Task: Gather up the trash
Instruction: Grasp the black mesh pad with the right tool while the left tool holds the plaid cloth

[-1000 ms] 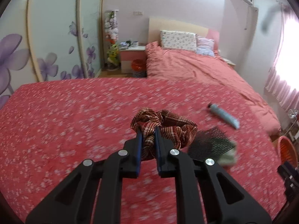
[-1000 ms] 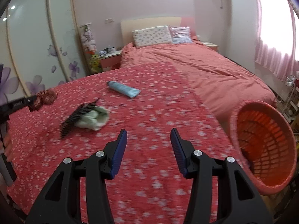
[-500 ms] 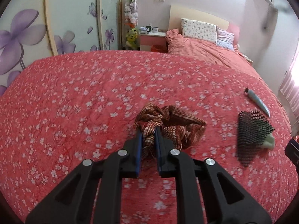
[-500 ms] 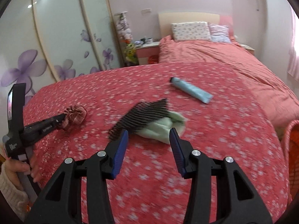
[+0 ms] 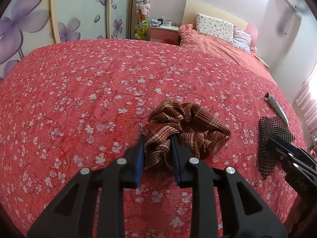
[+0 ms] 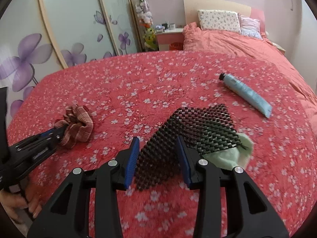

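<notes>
On the flower-printed red bedspread (image 5: 99, 103), my left gripper (image 5: 157, 154) is opening around a woven brown scrunchie (image 5: 186, 127). My right gripper (image 6: 157, 154) is closing astride black perforated mesh (image 6: 190, 127), pads not yet touching, overlapping green cloth (image 6: 233, 154).

Bkgd: red floral bedspread (image 5: 83, 91) in fgnd, second bed (image 6: 233, 41) behind w/ floral pillow (image 6: 219, 21) + pink pillow (image 6: 250, 25). Wardrobe doors (image 6: 79, 29) w/ purple flowers at left. Pink nightstand (image 5: 163, 32), plush toy column (image 5: 143, 10) beside it.
</notes>
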The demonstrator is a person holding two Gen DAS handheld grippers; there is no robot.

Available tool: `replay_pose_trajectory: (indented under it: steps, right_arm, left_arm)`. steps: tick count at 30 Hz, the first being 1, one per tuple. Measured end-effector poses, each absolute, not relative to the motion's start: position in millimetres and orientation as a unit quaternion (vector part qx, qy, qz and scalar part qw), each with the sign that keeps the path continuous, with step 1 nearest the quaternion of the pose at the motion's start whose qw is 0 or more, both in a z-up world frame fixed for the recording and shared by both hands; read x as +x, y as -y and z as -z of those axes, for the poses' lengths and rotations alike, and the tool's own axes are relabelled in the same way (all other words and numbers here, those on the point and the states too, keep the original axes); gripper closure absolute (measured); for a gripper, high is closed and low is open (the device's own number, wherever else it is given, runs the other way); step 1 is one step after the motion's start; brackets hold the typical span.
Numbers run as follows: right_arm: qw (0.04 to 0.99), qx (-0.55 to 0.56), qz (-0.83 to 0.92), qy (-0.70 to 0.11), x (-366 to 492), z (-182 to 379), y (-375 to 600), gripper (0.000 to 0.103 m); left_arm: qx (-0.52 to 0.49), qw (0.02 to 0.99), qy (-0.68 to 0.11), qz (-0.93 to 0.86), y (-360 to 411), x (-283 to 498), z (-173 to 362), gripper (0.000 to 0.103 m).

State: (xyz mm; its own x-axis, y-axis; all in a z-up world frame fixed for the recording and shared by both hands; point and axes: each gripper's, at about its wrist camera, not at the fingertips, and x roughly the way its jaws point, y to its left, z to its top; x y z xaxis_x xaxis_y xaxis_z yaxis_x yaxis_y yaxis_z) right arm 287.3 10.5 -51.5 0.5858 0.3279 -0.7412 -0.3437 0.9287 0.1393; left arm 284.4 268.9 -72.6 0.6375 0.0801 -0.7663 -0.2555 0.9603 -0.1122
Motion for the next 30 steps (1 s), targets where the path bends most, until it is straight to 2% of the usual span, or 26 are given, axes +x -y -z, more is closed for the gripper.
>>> replay_pose_trajectory:
  steps: [4,6,8,10,23,30]
  right_arm:
    - [0.89,-0.039,-0.183,-0.416,285.8,57.1,-15.9,0.066]
    - [0.892,-0.055,-0.176,-0.413,284.9,57.7,-15.8,0.075]
    - [0.892,-0.051,-0.175,-0.413,284.7,57.0,-12.7,0.092]
    - [0.891,-0.042,-0.178,-0.415,284.9,55.7,-9.1,0.096]
    - [0.927,0.03,-0.194,-0.319,250.7,-13.4,44.8,0.097]
    - [0.937,0.051,-0.161,-0.306,240.7,-17.9,87.0,0.097]
  left_arm:
    - [-0.107,0.898,-0.416,-0.093,-269.5,284.7,73.1,0.076]
    - [-0.106,0.898,-0.416,-0.093,-269.8,284.7,73.0,0.076]
    - [-0.105,0.898,-0.416,-0.094,-269.8,284.9,73.1,0.076]
    - [-0.104,0.898,-0.417,-0.095,-269.5,286.3,73.2,0.075]
    - [-0.097,0.898,-0.419,-0.099,-267.1,288.9,73.4,0.075]
    - [-0.082,0.897,-0.421,-0.107,-262.5,293.4,73.4,0.074]
